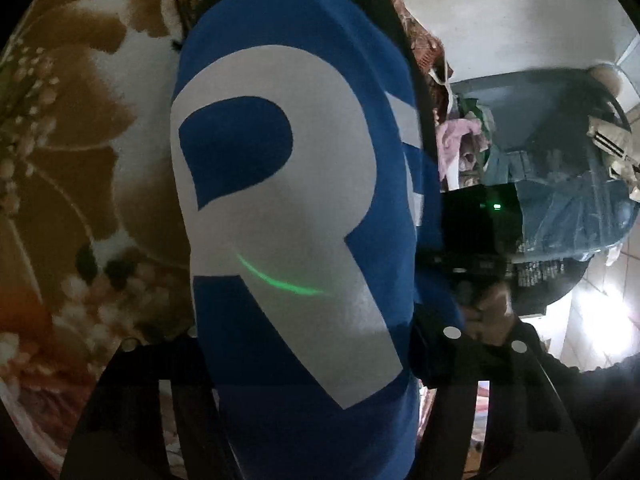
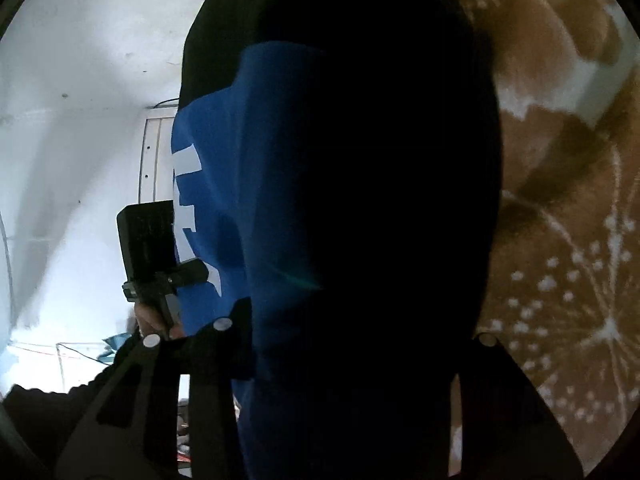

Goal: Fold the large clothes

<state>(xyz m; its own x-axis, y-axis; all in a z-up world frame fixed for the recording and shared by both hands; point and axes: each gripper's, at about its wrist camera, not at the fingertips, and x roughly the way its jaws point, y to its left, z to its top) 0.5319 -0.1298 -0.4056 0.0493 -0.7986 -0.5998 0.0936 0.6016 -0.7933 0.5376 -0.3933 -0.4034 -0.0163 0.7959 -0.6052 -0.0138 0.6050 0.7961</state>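
Blue shirt (image 1: 296, 208) hangs up over the flowery blanket (image 1: 72, 128), pinched by the left gripper (image 1: 304, 420) and right gripper (image 2: 344, 400). Folding looks barely begun.

Left wrist view: dim; green glare streak on the blue shirt (image 1: 296, 216); blown-out light on the floor (image 1: 600, 320), lower right.
Right wrist view: shirt (image 2: 224, 208) mostly black shadow; white wall (image 2: 80, 120) bright.
Edges: fisheye bending, dark corners.
Focus: soft throughout.

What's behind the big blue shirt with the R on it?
Behind the blue shirt a brown flowery blanket shows on one side and a pile of clothes on the other. Whatever is straight behind the shirt is hidden.
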